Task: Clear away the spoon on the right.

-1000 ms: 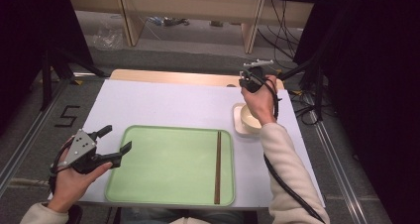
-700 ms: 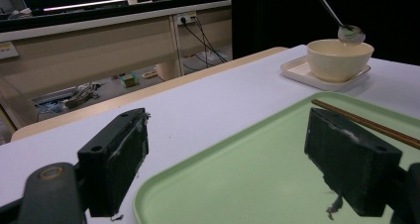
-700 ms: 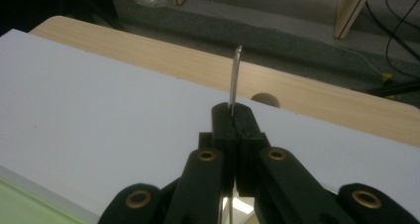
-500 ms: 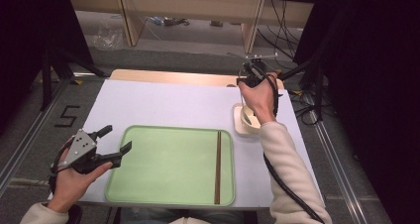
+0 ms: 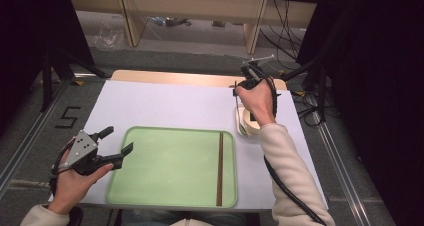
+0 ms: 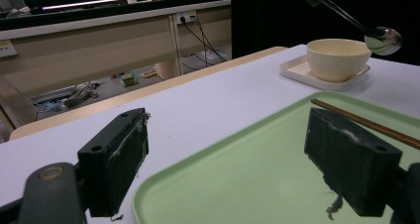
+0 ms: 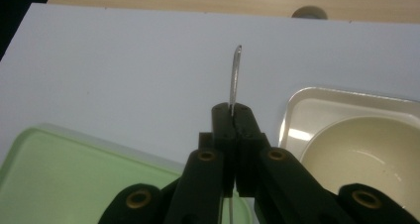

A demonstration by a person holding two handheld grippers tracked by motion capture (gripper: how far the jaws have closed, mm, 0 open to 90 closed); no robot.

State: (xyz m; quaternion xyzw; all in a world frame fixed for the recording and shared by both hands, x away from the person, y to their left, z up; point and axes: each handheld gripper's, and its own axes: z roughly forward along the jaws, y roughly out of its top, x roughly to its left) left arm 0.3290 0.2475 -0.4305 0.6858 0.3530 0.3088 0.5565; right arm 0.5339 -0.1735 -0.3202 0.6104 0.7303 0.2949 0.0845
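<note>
Clamped tight on a metal spoon point(image 7: 235, 75), our right gripper point(image 7: 232, 107) shows its jaws pressed together in its own view, the spoon edge-on and rising thin between them. Our left gripper point(image 5: 116, 145) has its jaws spread wide with nothing between them; it sits at the near left corner of the white table point(image 5: 165, 103).

From the left gripper view we see the spoon point(image 6: 382, 39) held in the air beside the bowl point(image 6: 337, 59), its rounded end near the bowl's rim but apart from it. That bowl is cream-coloured and looks empty inside (a slight sheen on the inner wall, no contents we can make out). It stands on a small cream square dish point(image 6: 297, 70) at the table's right side. On the green tray point(image 5: 170, 166) lies a dark brown chopstick point(image 5: 220, 168) along the right edge; the rest of the tray is bare.

In the high view our right hand point(image 5: 257, 101) and sleeve cover most of the bowl, and the spoon there is too small to pick out. Whether the brown stick is a single chopstick or a close pair we cannot tell.

We count two grippers, one spoon, one bowl, one dish, one tray.
</note>
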